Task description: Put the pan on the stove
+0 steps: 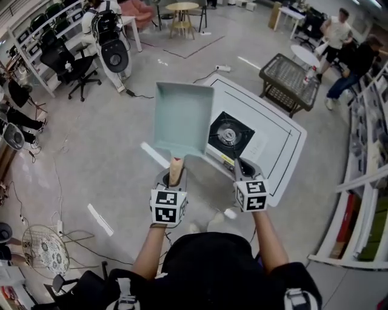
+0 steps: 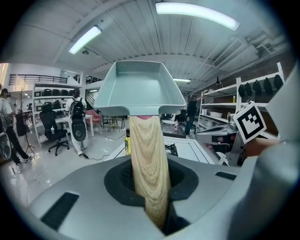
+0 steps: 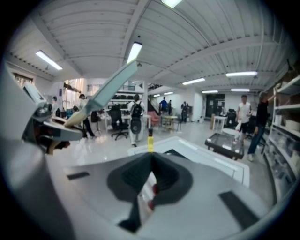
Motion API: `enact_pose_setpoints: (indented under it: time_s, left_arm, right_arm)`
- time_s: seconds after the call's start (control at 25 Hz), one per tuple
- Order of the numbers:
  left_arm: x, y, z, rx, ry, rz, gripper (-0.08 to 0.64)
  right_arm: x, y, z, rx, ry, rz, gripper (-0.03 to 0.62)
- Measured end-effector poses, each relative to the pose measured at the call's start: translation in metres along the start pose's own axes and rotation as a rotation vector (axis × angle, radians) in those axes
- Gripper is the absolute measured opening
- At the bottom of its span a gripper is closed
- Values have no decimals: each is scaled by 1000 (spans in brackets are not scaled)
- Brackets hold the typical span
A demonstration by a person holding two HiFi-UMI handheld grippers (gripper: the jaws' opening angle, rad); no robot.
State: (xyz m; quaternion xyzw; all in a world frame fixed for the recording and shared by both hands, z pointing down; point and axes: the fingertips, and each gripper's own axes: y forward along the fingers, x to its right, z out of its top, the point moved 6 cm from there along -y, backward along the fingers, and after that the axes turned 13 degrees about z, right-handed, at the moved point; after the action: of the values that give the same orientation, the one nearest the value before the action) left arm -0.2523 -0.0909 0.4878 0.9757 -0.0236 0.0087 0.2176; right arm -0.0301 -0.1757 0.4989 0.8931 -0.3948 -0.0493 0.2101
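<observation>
left claw (image 1: pixel 175 175) clenched on one pan (image 1: pixel 183 118), right claw (image 1: pixel 239 172) clenched empty, one stove (image 1: pixel 229 134)

Stove (image 1: pixel 230 134) top lies bare; right gripper (image 1: pixel 238 164) crowds its front edge, yellow bottle (image 2: pixel 127 142) seemingly beside it

1. This is a large open robotics lab or test hall. Above the left gripper (image 1: pixel 175 174) a ribbed metal ceiling (image 2: pixel 140 42) carries long tube lights (image 2: pixel 197 14).
2. Left of that gripper, the polished grey floor (image 1: pixel 91 151) has loose cables (image 1: pixel 140 95), a floor fan (image 1: pixel 45 251) and office chairs (image 1: pixel 71 66).
3. Ahead and to its left, a white machine (image 1: pixel 114 51) stands near racks (image 1: pixel 33 30) of dark gear.
4. Right of the right gripper (image 1: pixel 239 168), open shelving (image 1: pixel 364 200) lines the wall.
5. Ahead of it, a stove (image 1: pixel 229 134) sits on a plain white table (image 1: pixel 285 142), with no kitchen fittings round it. 2 people (image 1: pixel 335 33) stand further off.
</observation>
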Motion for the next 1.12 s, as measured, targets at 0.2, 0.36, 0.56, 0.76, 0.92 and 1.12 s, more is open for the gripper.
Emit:
enact_pose_setpoints:
  time_s: [0.2,0.36,0.56,0.76,0.92,1.12]
  left_arm:
    - [34,30,7,-18,28,-67,80]
    - [53,54,13,-39,40,-104,80]
    - [67,84,16,-90,72,-119,80]
    - [73,111,9,-149,119,-128,80]
    - [76,132,6,-214,160,-148,80]
    - [82,157,-1,-292,240,-184,81]
  right_arm:
    - [36,-5,-4,2,25,-40,34]
    - [60,-4,-4,2,39,-57,35]
    - [88,-1,-2,-1,57,-71,34]
    - [105,8,-12,-20,79,-78,35]
    - [115,18,-21,-53,98,-76,35]
    - [126,28,-28,-83,112,-78,35]
